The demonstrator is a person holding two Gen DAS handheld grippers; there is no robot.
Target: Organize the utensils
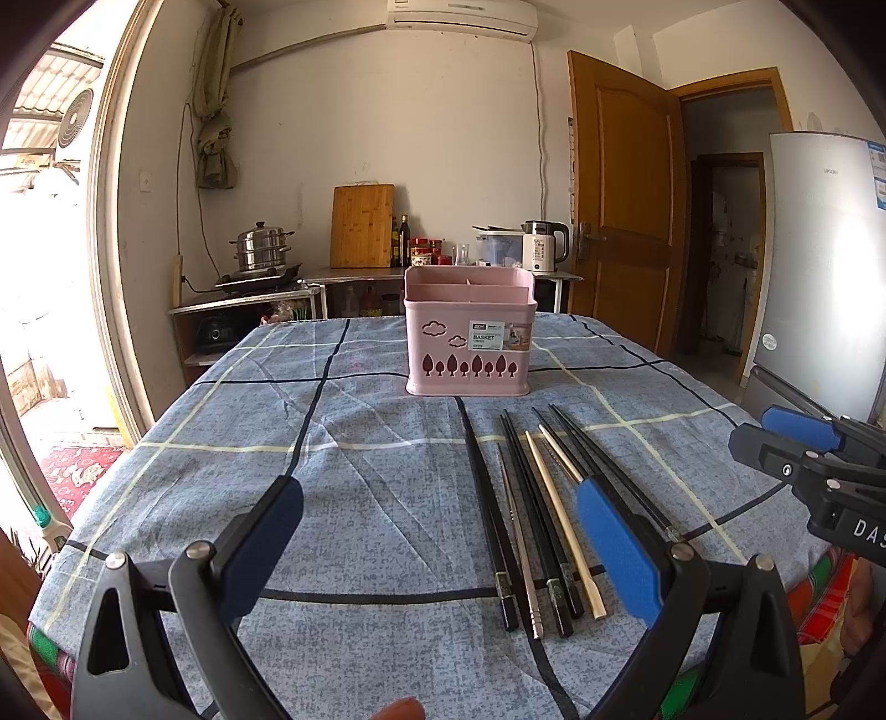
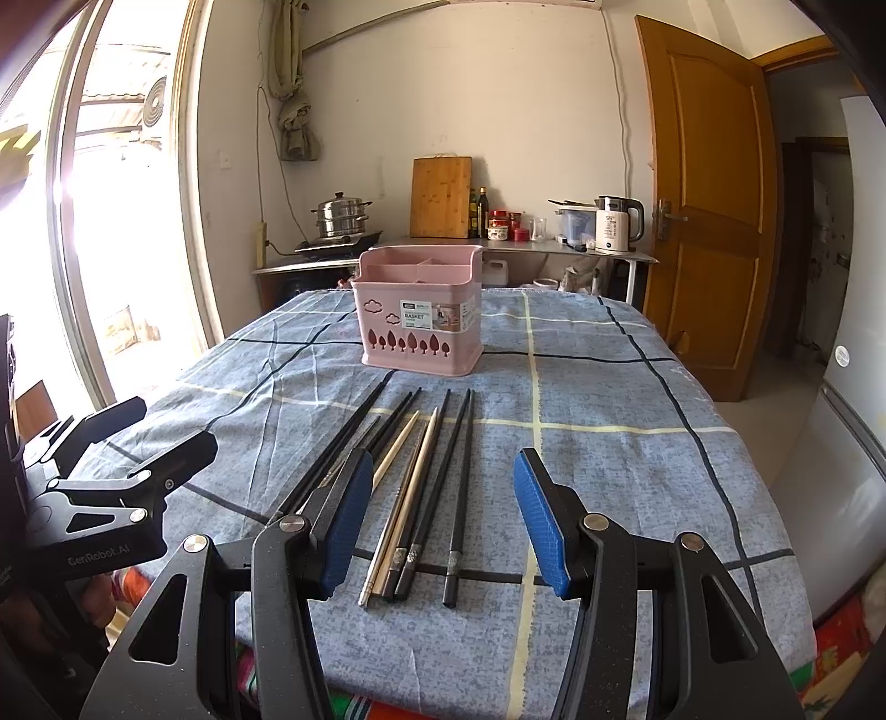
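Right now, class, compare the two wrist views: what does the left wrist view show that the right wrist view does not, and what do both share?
Only the left wrist view shows the air conditioner high on the wall, a red rug outside the doorway, and the left tongs from behind, open and empty.

Only the right wrist view shows the right tongs from behind, open over the chopsticks.

Both show the pink basket, the chopsticks laid in a row on the blue checked tablecloth, the cutting board and the kettle.

A home kitchen is showing here. A steamer pot (image 1: 261,248) is sitting left of the cutting board (image 1: 362,226), a kettle (image 1: 545,246) right of it, and a fridge (image 1: 819,266) is standing further right.
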